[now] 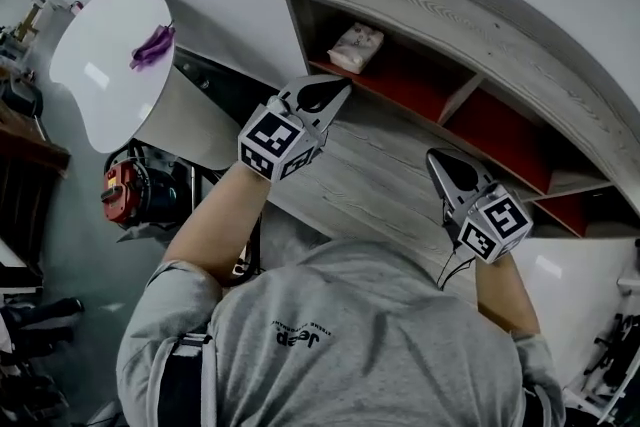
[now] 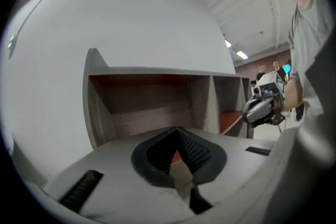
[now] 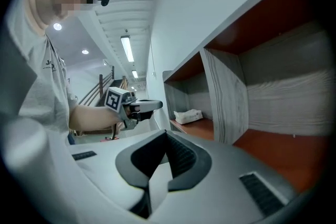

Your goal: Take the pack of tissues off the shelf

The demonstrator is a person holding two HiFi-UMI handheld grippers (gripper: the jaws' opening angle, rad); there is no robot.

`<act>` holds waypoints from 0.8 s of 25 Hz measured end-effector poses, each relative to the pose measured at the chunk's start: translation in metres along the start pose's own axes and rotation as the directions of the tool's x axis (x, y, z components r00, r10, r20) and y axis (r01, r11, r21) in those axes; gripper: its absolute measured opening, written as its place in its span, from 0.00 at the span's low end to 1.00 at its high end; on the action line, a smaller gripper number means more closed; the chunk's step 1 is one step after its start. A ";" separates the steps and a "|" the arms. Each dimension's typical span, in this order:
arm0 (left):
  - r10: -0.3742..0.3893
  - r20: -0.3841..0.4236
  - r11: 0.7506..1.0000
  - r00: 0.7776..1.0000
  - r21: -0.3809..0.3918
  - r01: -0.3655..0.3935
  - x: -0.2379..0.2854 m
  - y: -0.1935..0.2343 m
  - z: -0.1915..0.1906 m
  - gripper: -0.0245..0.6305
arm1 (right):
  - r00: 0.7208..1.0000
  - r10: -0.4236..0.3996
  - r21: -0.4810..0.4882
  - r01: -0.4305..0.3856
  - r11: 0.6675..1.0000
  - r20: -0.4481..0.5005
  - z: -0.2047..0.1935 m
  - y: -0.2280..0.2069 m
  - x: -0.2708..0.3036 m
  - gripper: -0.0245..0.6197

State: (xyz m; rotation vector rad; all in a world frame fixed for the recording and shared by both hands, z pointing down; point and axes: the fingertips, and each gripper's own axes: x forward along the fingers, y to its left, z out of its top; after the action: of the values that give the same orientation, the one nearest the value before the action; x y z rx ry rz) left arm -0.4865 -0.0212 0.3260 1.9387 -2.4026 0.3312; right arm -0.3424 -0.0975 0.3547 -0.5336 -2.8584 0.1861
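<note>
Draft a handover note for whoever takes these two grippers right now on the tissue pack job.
Left gripper: jaws together, empty, in front of the left compartment of the shelf, short of the pack.
Right gripper: jaws together, empty, over the desk in front of the shelf.
Pack of tissues: lying on the red floor of the left compartment, untouched.
Done: nothing grasped.
Left to do: open the left jaws, probably the nearer ones, close on the pack, bring it off the shelf.
</note>
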 end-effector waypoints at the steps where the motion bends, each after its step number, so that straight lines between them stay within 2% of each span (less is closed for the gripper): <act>1: 0.013 -0.026 0.999 1.000 0.041 -0.012 0.008 0.007 0.001 0.07 | 1.000 -0.004 0.005 0.004 1.000 -0.003 -0.002 -0.002 -0.001 0.07; 4: 0.035 -0.122 0.992 0.992 0.128 -0.020 0.033 0.022 -0.003 0.26 | 1.000 -0.014 0.011 0.015 1.000 -0.016 -0.005 -0.005 -0.005 0.07; 8: 0.071 -0.274 0.973 0.959 0.233 -0.006 0.063 0.030 -0.022 0.30 | 1.000 -0.022 0.029 0.022 0.999 -0.015 -0.012 -0.011 -0.011 0.07; 12: 0.117 -0.384 0.958 0.916 0.286 -0.002 0.084 0.035 -0.042 0.34 | 0.999 -0.029 0.035 0.030 0.999 -0.015 -0.015 -0.016 -0.019 0.07; 13: 0.130 -0.407 0.956 0.904 0.294 -0.005 0.087 0.038 -0.047 0.37 | 0.999 -0.032 0.033 0.033 0.999 -0.021 -0.015 -0.016 -0.021 0.07; 17: 0.185 -0.463 0.951 0.867 0.308 -0.038 0.093 0.047 -0.063 0.38 | 0.999 -0.038 0.041 0.039 0.998 -0.024 -0.017 -0.020 -0.027 0.07; 20: 0.212 -0.480 0.947 0.851 0.315 -0.058 0.096 0.051 -0.073 0.38 | 0.999 -0.038 0.045 0.039 0.998 -0.023 -0.018 -0.021 -0.030 0.07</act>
State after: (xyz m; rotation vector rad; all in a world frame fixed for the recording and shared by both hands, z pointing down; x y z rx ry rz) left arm -0.5649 -0.0895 0.4058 1.4977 -2.2167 1.1096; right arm -0.3183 -0.1265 0.3700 -0.4689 -2.8335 0.2360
